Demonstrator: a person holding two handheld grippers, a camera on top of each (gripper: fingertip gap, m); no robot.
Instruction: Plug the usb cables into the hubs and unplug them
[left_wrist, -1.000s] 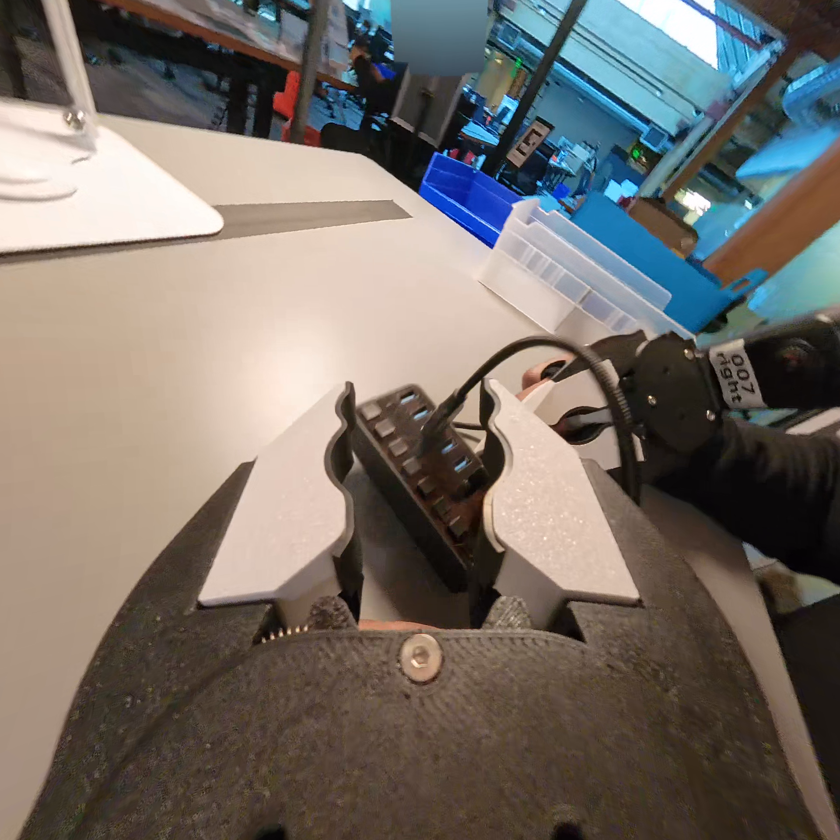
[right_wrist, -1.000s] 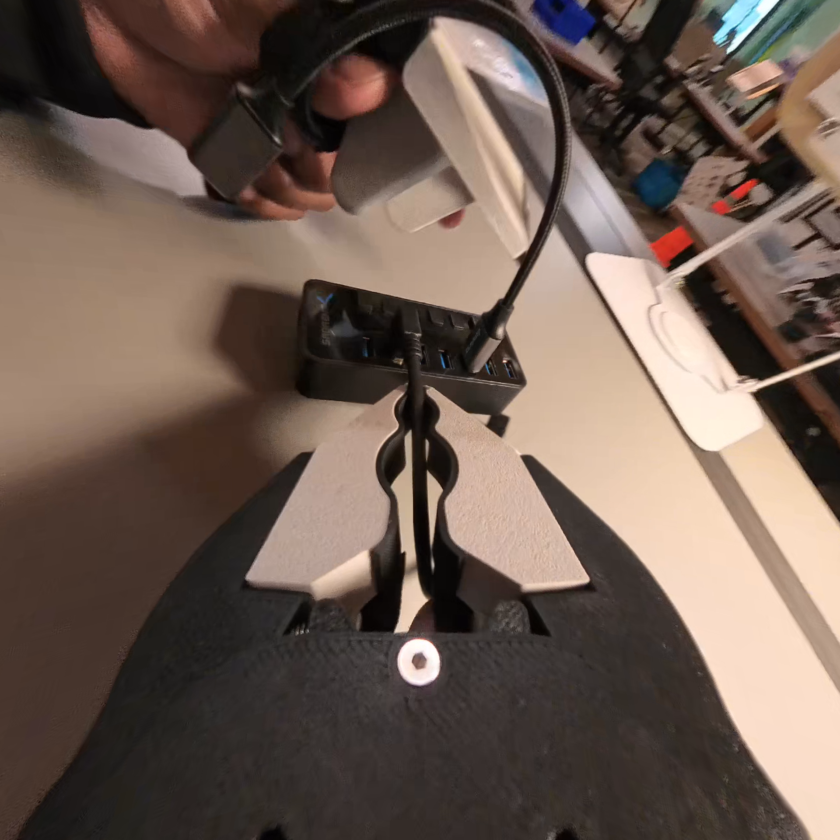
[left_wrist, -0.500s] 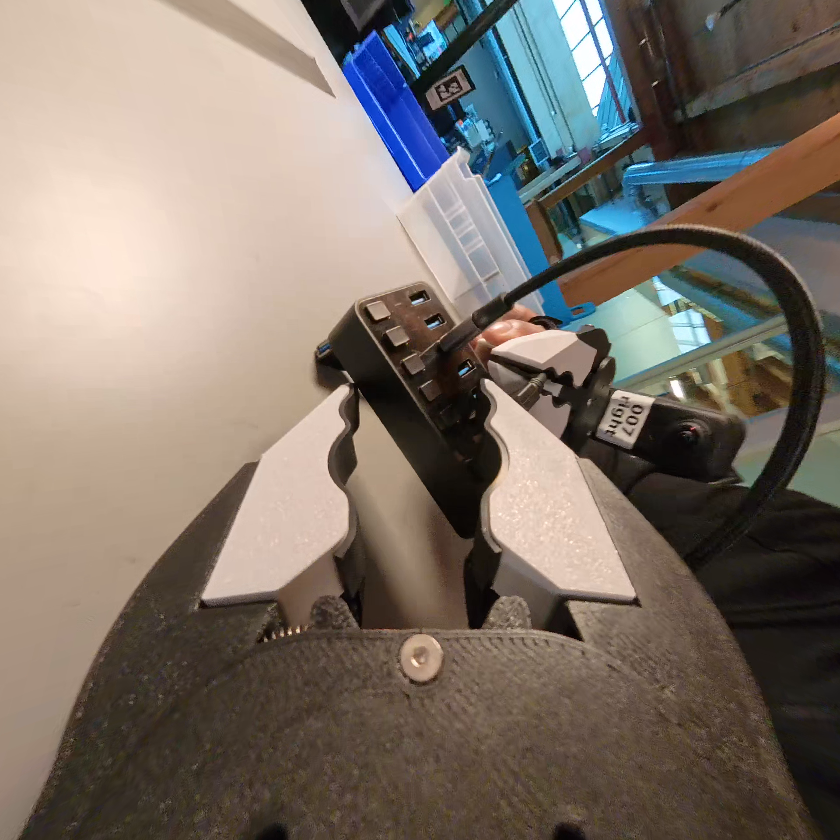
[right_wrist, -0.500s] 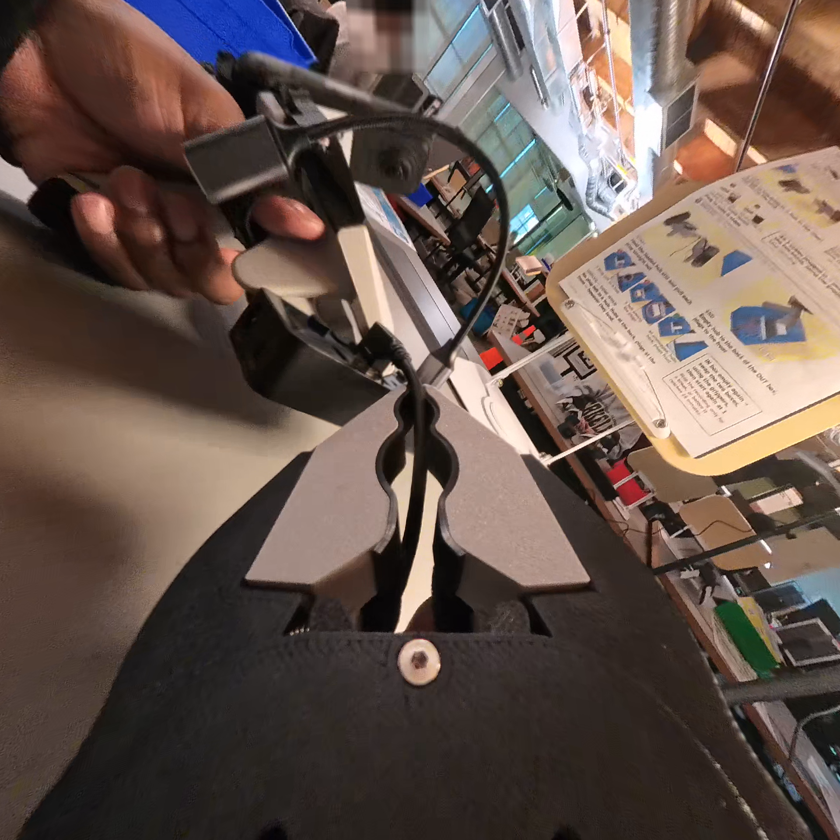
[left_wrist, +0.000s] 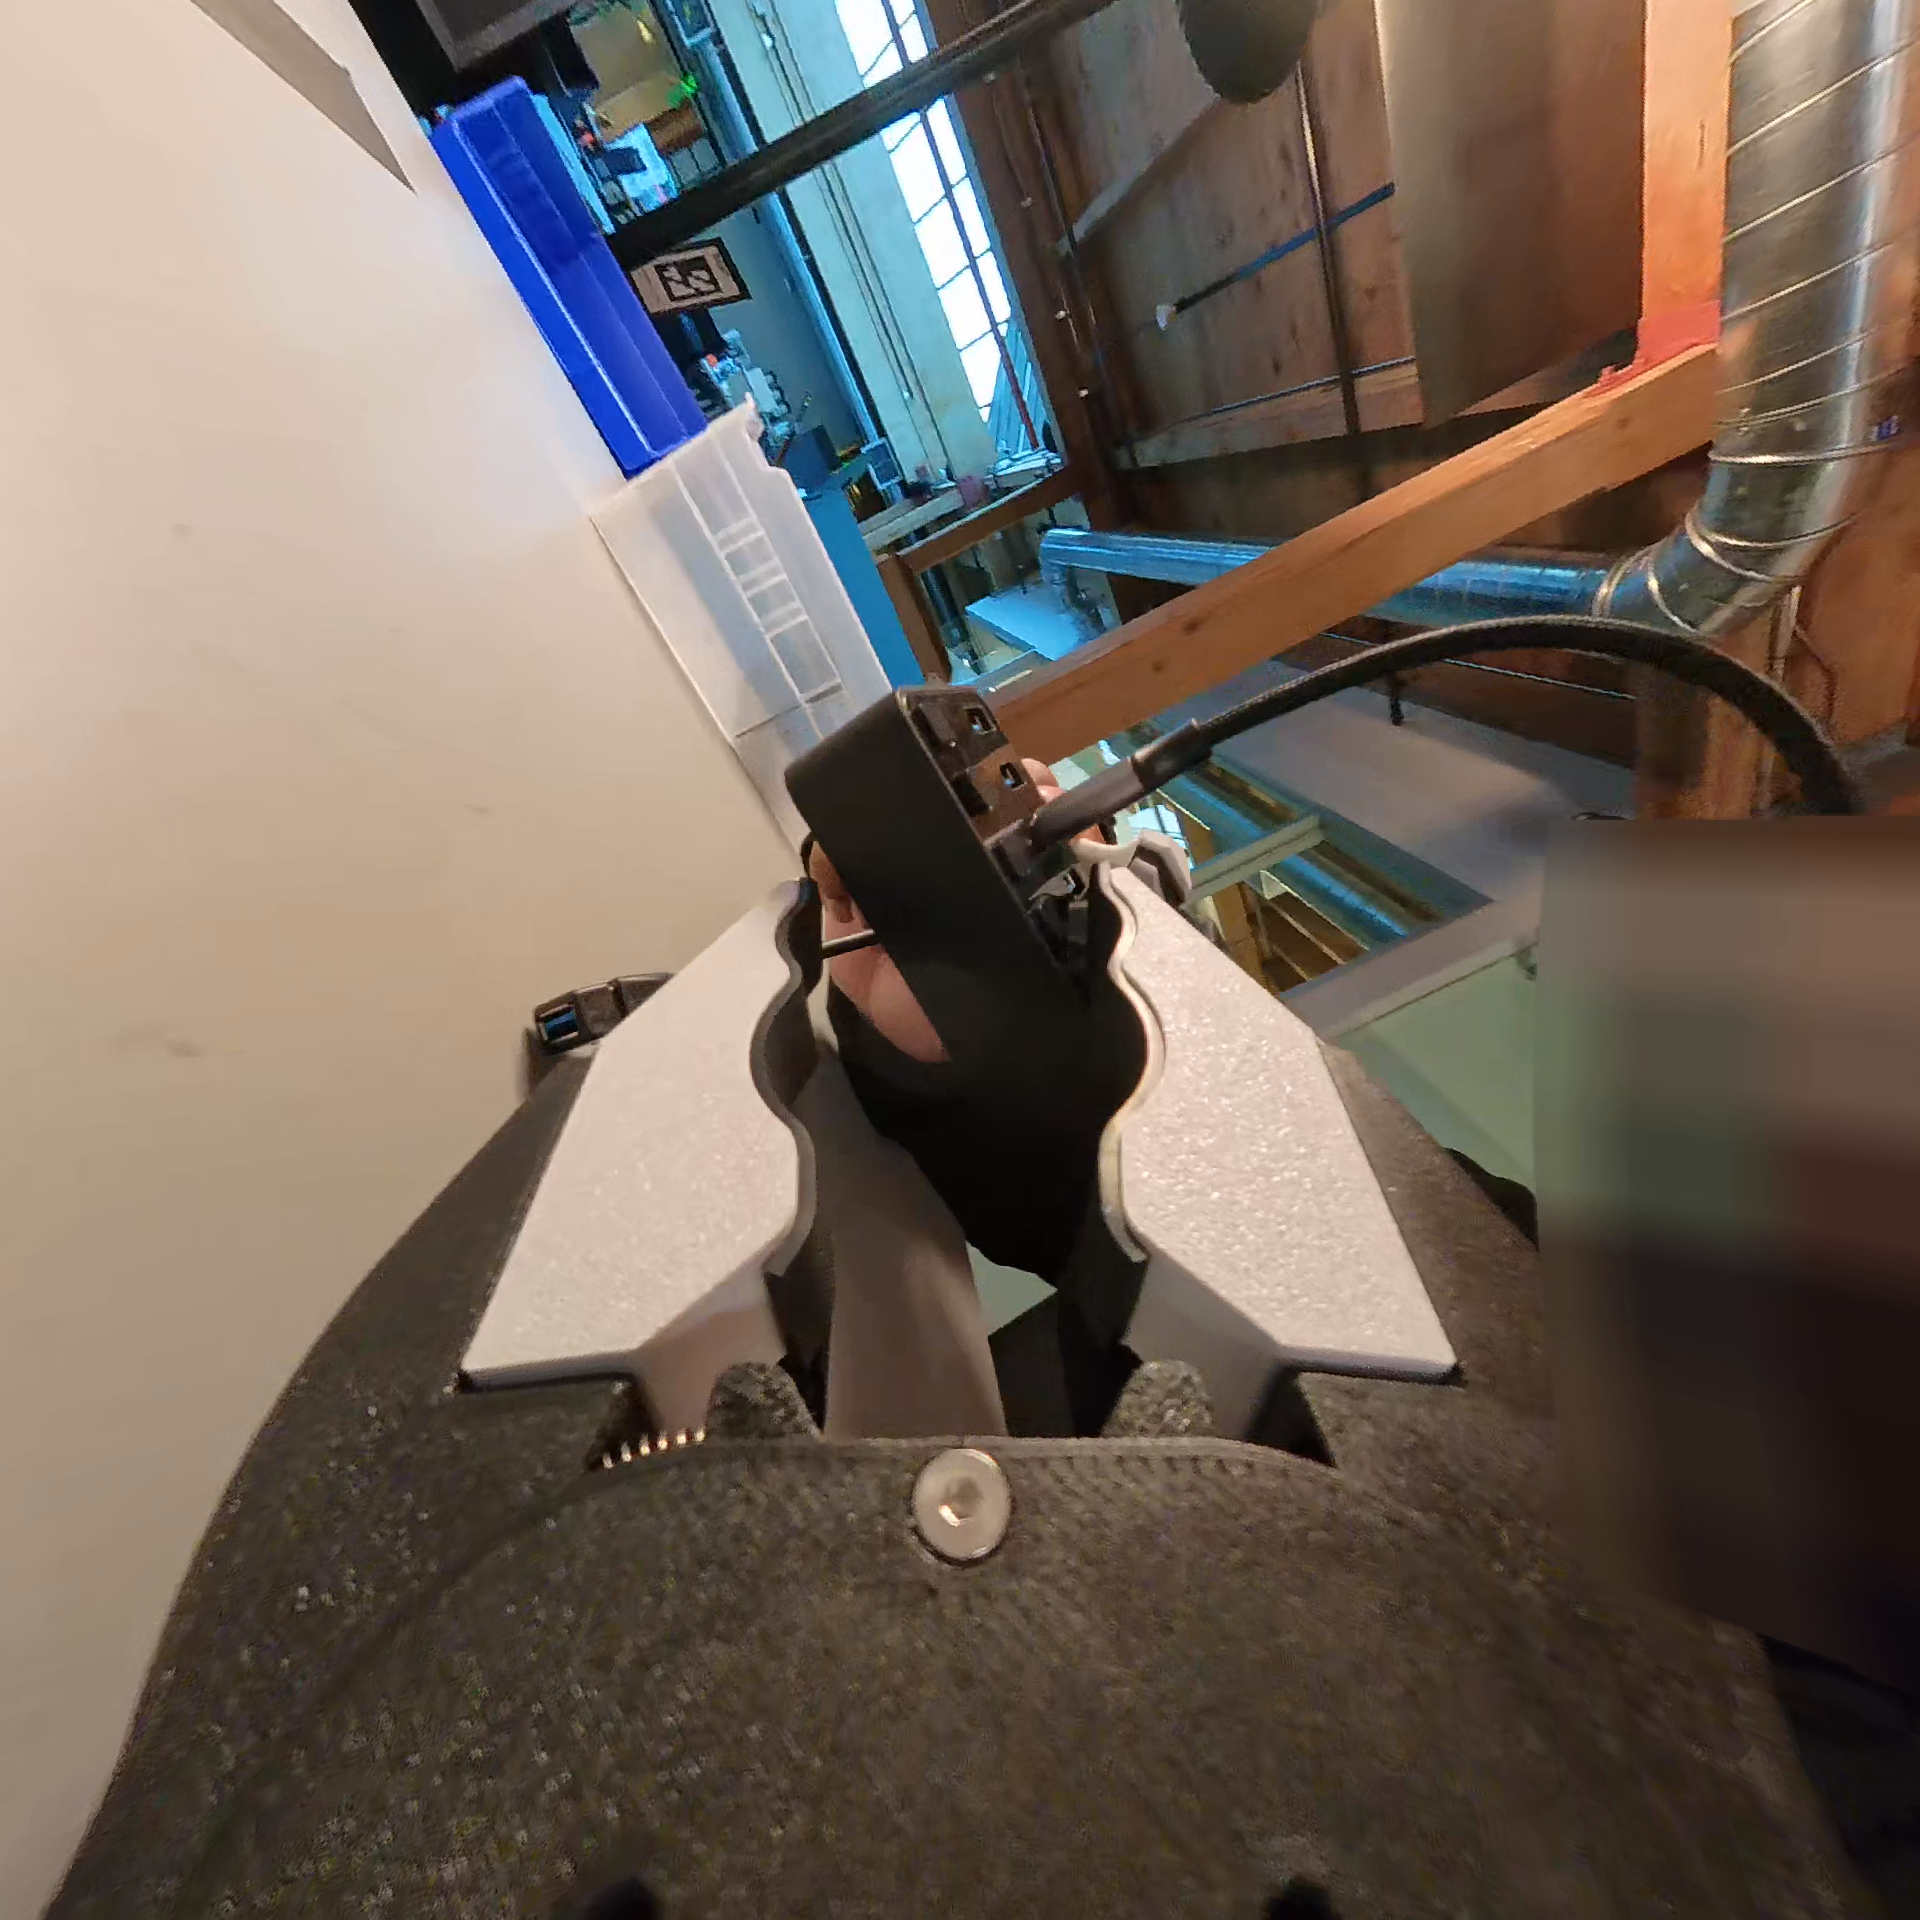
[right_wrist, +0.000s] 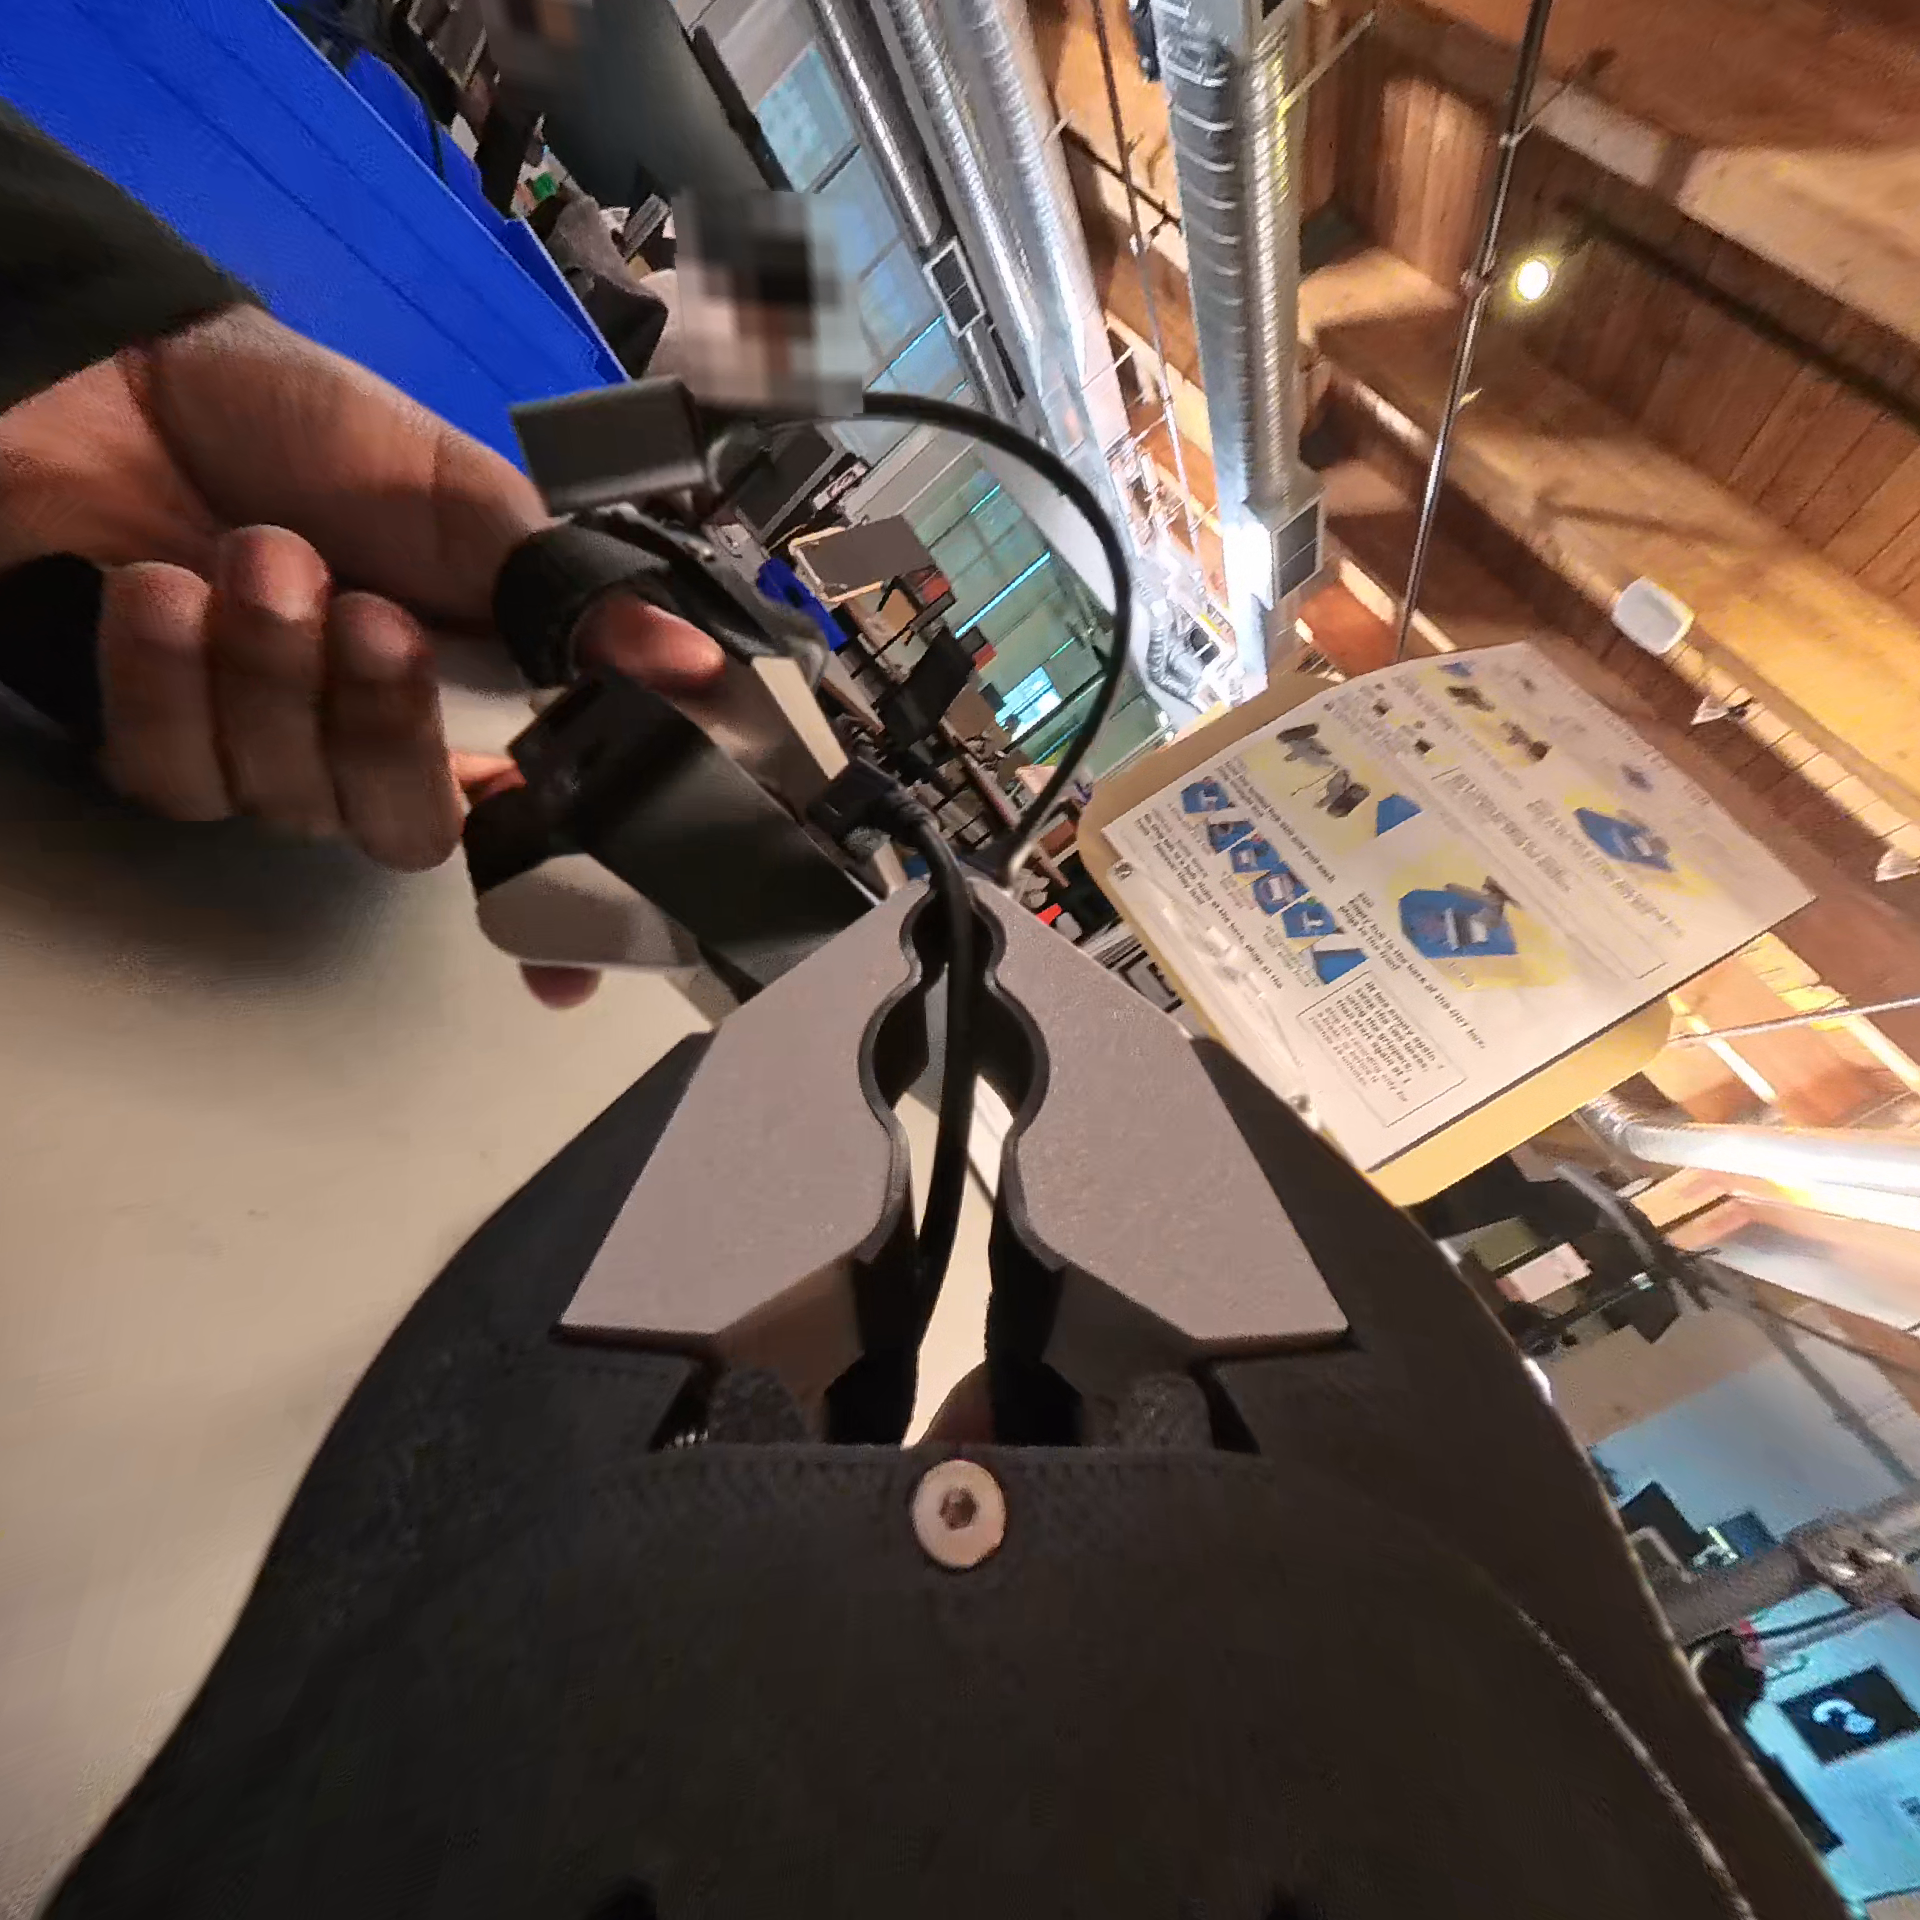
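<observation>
Jaws, left: my left gripper (left_wrist: 951, 914) stands part open, its two grey fingers (left_wrist: 665, 1164) set either side of the black rectangular plastic USB hub (left_wrist: 914, 862); the right finger's inner edge lies against the hub's port side, but whether the left finger touches the hub's back I cannot tell, so I cannot tell whether the hold is firm. Jaws, right: my right gripper (right_wrist: 951, 914) is drawn nearly closed on the thin black USB cable (right_wrist: 951, 1039), which runs down the slot between its grey fingers (right_wrist: 758, 1143) and is pinched at the tips. Hub, position: raised clear of the pale grey tabletop (left_wrist: 260, 623), tilted, long axis running from the left fingers up and away toward the white ribbed plastic bin (left_wrist: 748, 592); the port face turns to the right in the left wrist view. Thick braided black cable (left_wrist: 1558, 649): its plug sits in a port midway along the hub, the cord arching up and off to the right. Thin cable, plug end: just past my right fingertips, at the hub's face; whether it is seated I cannot tell. A bare hand (right_wrist: 281, 623) with a black strap grips the left tool's handle in the right wrist view. Blue plastic crate (left_wrist: 561, 270): beyond the white bin at the table edge.
</observation>
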